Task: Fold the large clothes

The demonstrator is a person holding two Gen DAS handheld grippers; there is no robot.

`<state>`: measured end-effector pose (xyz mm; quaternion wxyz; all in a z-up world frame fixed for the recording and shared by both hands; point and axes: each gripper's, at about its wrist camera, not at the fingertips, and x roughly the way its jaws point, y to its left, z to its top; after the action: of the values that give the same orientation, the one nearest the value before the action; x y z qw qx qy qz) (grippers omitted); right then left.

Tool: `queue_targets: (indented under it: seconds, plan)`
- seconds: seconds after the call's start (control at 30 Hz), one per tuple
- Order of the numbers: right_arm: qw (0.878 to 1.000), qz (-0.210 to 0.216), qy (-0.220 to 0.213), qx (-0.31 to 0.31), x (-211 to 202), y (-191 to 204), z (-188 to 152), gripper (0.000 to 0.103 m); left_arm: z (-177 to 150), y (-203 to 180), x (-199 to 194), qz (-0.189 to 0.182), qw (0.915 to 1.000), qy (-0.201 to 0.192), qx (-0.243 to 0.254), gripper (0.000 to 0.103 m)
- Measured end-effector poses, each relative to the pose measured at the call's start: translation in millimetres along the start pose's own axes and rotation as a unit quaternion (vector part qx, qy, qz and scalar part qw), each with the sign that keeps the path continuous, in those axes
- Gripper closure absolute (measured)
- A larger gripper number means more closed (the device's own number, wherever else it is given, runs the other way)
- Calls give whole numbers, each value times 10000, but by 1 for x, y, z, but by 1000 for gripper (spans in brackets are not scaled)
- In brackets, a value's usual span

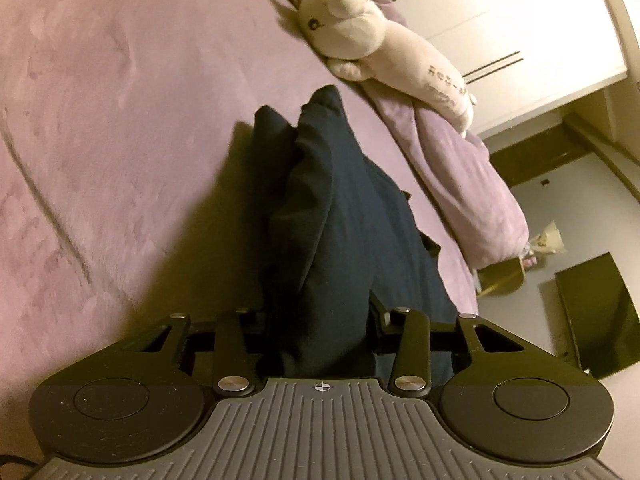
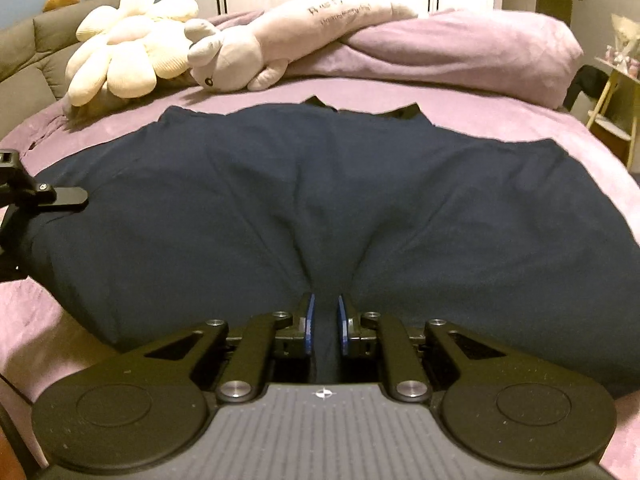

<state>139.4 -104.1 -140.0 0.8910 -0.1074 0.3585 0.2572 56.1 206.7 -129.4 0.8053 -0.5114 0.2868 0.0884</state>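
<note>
Gripping the navy garment along its near edge on the bed, both grippers, left and right, have jaws clamped on bunched cloth; next, probably carry that edge toward the collar.

1. The bed, covered with a lilac plush sheet, fills most of both views.
2. A dark navy garment is spread flat across the middle of the right wrist view.
3. A rolled lilac duvet lies along the upper right.
4. A long grey plush animal is laid against the duvet.
5. A cream flower-shaped cushion rests at upper left.
</note>
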Motion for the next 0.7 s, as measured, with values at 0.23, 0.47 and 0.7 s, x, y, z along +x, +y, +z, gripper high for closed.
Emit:
queue_targets:
  seconds: [0.23,0.47,0.7]
  plan:
    - [9994,303,54,139,-1,-14,8,90,0,-23,-5,26,9992,-59,388,60]
    - [9866,145,-471,1555,-41,-86,5,84,3,-32,-10,139,9988,-74,461,61]
    - [9801,229,-517,1905,-48,-104,-3,83,1,-65,-14,166,9946,-177,1005,62]
